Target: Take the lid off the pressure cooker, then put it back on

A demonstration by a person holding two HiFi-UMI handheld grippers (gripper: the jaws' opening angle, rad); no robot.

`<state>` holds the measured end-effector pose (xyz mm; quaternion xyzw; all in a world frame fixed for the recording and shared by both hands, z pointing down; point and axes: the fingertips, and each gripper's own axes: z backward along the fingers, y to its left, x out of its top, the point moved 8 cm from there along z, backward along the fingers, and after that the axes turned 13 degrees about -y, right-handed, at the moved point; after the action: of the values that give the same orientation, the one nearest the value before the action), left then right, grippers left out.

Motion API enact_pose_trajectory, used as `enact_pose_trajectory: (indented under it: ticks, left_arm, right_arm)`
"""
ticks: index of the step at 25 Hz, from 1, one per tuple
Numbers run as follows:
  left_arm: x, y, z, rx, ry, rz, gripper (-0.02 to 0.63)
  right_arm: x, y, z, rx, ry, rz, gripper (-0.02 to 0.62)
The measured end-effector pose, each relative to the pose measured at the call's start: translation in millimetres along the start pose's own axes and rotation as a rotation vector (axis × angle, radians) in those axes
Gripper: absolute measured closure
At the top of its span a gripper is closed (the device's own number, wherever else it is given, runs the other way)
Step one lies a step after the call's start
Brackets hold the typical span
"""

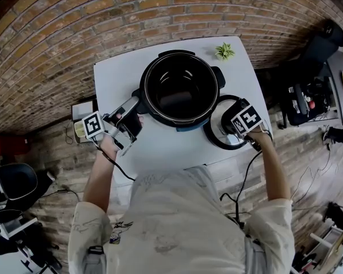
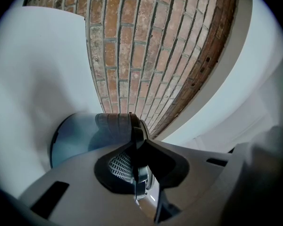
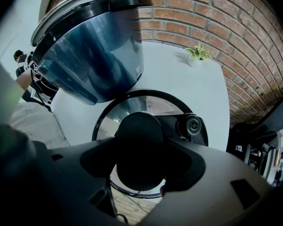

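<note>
Head view: cooker (image 1: 181, 54) open on the table (image 1: 160, 147), lid (image 1: 219, 127) flat just beside it; left gripper view: left gripper (image 2: 140, 175) pinched narrow on the handle (image 2: 134, 135), probably steadying the cooker; right gripper view: right gripper (image 3: 139, 159) clamps the knob (image 3: 139, 133), set to lift.

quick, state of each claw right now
left claw: closed on black side handle of blue pressure cooker
right claw: closed on round black knob of silver lid
</note>
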<state>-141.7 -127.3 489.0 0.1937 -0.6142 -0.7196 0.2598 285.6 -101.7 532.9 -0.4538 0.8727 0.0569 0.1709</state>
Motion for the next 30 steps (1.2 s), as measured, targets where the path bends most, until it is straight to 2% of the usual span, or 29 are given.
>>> enact_pose_trajectory:
  ticks: [10,11,12,13,18,22,30]
  left_arm:
    - [0.5,0.1,0.4,-0.005,-0.009,-0.016,0.529]
    - [1.9,0.5,1.2,0.006,-0.017,-0.024,0.505]
    - [4.0,0.7,2.5,0.016,-0.028,-0.031,0.453]
    - [6.3,0.6,4.2,0.023,-0.038,-0.037,0.416]
    - [17.5,-3.4,16.1,0.036,-0.078,-0.071,0.350]
    - [25.6,-6.7,28.4,0.053,-0.106,-0.099,0.344]
    - [30.4,-7.8,42.3,0.058,-0.134,-0.100,0.344]
  right_arm:
    - [-1.0,-0.2,0.9,0.007,-0.017,0.013,0.299]
    - [-1.3,0.0,1.4,0.012,-0.026,0.021,0.299]
    - [-1.8,0.5,1.9,0.020,-0.037,0.031,0.290]
    - [-2.4,0.9,2.4,0.032,-0.048,0.043,0.218]
    - [2.4,-0.4,12.0,0.043,-0.105,0.067,0.183]
    - [9.4,0.1,30.0,0.033,-0.125,0.109,0.183]
    - [15.2,9.7,47.5,0.036,-0.145,0.181,0.183]
